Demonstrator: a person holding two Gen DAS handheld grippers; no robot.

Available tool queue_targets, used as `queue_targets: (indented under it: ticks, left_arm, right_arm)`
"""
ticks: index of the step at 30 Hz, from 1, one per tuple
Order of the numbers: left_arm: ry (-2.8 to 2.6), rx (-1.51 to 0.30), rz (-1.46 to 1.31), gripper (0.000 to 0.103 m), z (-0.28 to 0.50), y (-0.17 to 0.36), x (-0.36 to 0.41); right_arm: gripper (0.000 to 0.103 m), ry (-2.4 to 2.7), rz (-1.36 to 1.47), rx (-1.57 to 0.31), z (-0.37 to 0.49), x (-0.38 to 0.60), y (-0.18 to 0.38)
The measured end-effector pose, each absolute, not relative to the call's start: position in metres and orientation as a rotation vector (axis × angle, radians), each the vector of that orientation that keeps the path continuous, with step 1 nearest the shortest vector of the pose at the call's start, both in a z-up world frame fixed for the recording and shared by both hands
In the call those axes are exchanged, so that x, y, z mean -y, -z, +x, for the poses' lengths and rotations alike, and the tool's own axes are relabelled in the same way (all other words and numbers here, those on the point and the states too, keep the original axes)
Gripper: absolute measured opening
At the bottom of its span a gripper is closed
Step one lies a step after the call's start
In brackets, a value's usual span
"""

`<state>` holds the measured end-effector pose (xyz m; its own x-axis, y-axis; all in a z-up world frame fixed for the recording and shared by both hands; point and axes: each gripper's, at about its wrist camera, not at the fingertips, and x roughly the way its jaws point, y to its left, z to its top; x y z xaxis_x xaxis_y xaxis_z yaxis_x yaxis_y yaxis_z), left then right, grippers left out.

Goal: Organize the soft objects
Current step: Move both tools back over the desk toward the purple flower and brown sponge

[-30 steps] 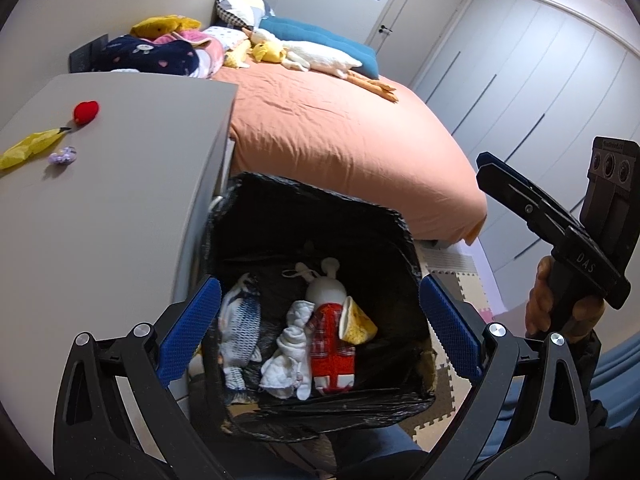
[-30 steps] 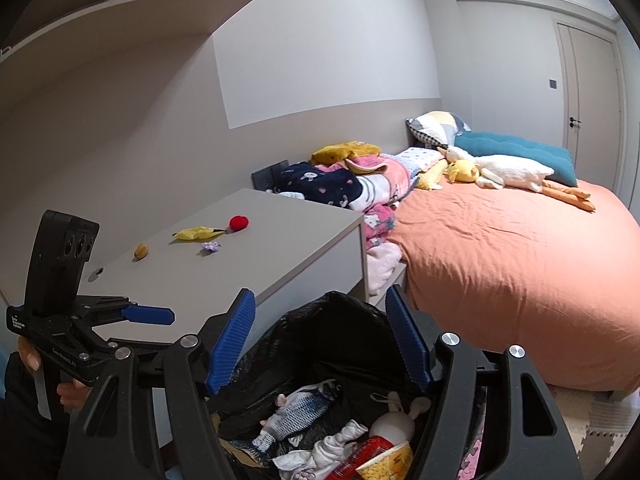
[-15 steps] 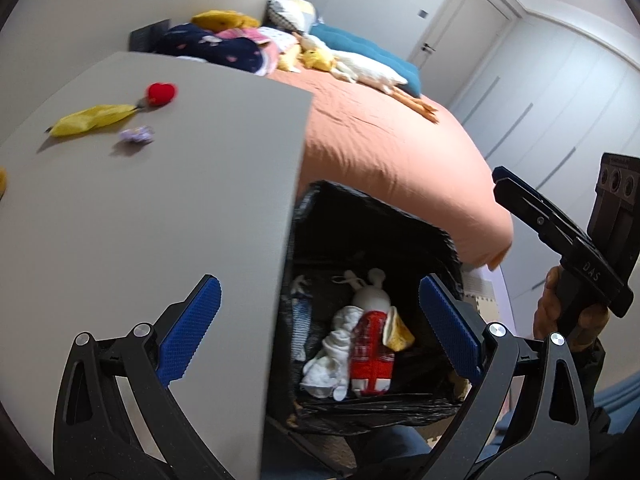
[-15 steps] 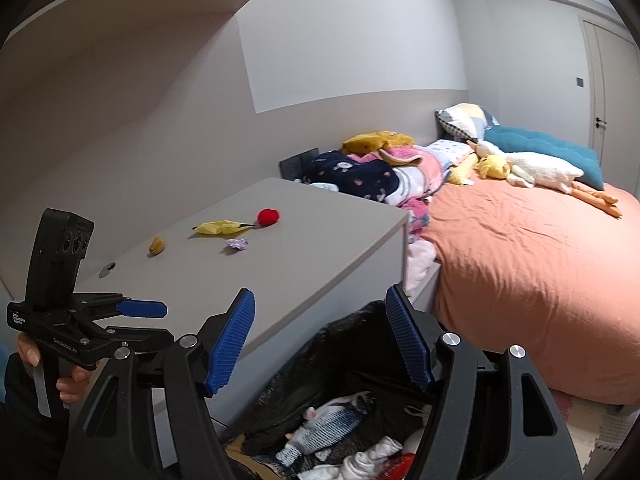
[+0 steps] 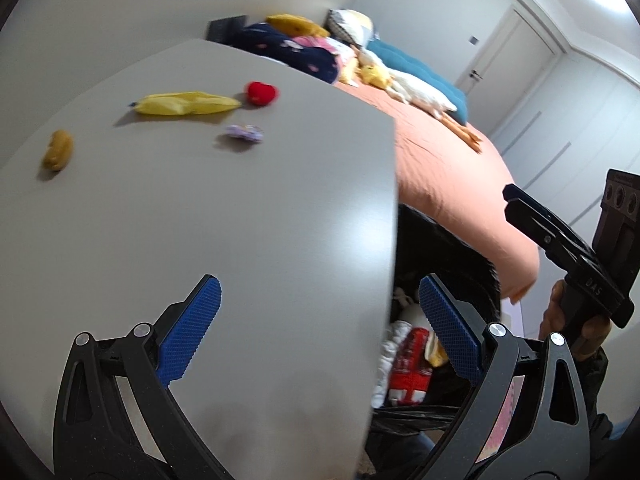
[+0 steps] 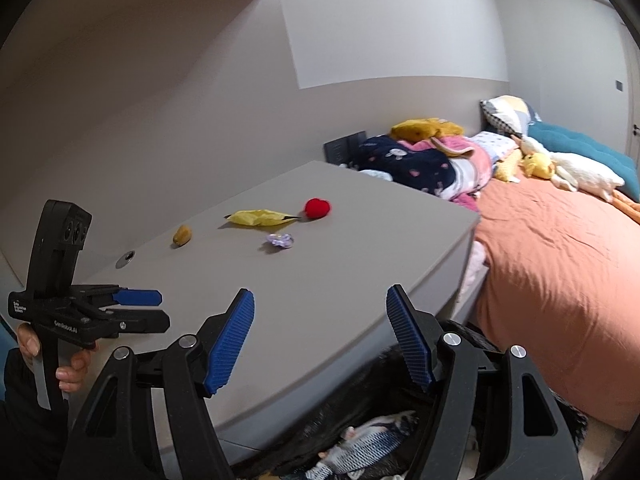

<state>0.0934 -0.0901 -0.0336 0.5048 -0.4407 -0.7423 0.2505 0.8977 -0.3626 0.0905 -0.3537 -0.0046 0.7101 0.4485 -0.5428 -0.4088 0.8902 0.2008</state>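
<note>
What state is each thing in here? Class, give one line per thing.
Left claw: open, empty.
Right claw: open, empty.
Bin: open, toys inside.
Red toy: on desk, loose.
Yellow toy: lying flat on desk.
Door: closed.

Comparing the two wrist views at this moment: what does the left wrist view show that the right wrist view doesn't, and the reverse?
Only the left wrist view: the red checked toy in the black bin, and the wardrobe doors.

Only the right wrist view: the striped fish toy in the bin, and the round hole in the desk top.

Both: the grey desk with the yellow toy, red toy, purple piece and brown toy; the orange bed; both tools, open and empty.
</note>
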Motion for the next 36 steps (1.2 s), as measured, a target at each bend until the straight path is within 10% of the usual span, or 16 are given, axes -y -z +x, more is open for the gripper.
queue_targets:
  ticks: [36]
  left_arm:
    - [0.085, -0.963, -0.294, 0.096, 0.206, 0.073, -0.079]
  right_arm:
    - [0.069, -0.593, 0.025, -0.836, 0.236, 0.219, 0.065]
